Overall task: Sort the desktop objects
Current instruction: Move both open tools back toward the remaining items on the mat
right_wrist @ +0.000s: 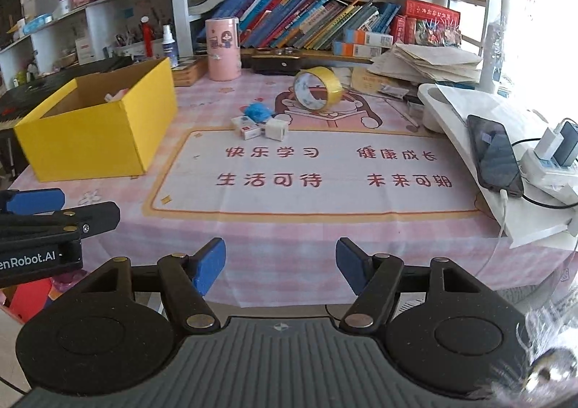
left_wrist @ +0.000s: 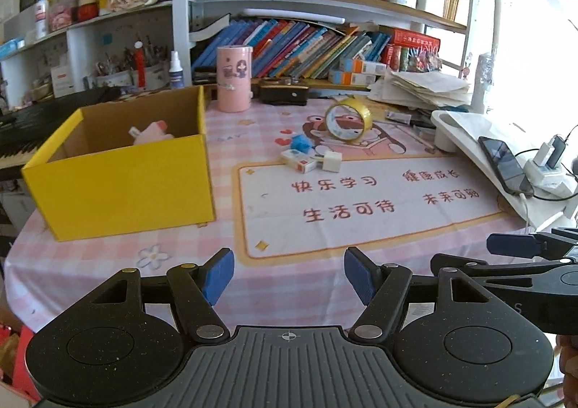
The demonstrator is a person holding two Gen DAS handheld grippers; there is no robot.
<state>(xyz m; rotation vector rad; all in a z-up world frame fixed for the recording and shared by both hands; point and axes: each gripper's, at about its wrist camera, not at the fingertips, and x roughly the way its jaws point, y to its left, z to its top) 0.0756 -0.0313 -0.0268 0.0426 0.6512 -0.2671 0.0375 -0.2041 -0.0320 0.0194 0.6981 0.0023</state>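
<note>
Left wrist view: the left gripper [left_wrist: 289, 276] hangs over the near edge of the bench [left_wrist: 108, 270], its blue-padded fingers [left_wrist: 218, 276] spread wide with nothing between them. The yellow box [left_wrist: 123, 184] stands at the left of the bench, open-topped, with a pink item [left_wrist: 153, 133] inside. Near mid-bench lie a white eraser box [left_wrist: 299, 159], a white cube plug [left_wrist: 331, 160] just beside it and a blue item [left_wrist: 301, 143] behind them. A yellow tape roll [left_wrist: 348, 122] stands on edge farther back. The right gripper [left_wrist: 513, 245] enters at the right edge.

Right wrist view: the right gripper [right_wrist: 280, 265] is likewise parted and empty, low over the near bench edge [right_wrist: 289, 245]. The yellow box [right_wrist: 94, 133] sits at left; eraser box [right_wrist: 246, 128], plug [right_wrist: 276, 129] and blue item [right_wrist: 257, 112] cluster at centre, touching or nearly so. The tape roll [right_wrist: 318, 87] stands behind. A phone [right_wrist: 495, 157] lies on a white stand at right.
</note>
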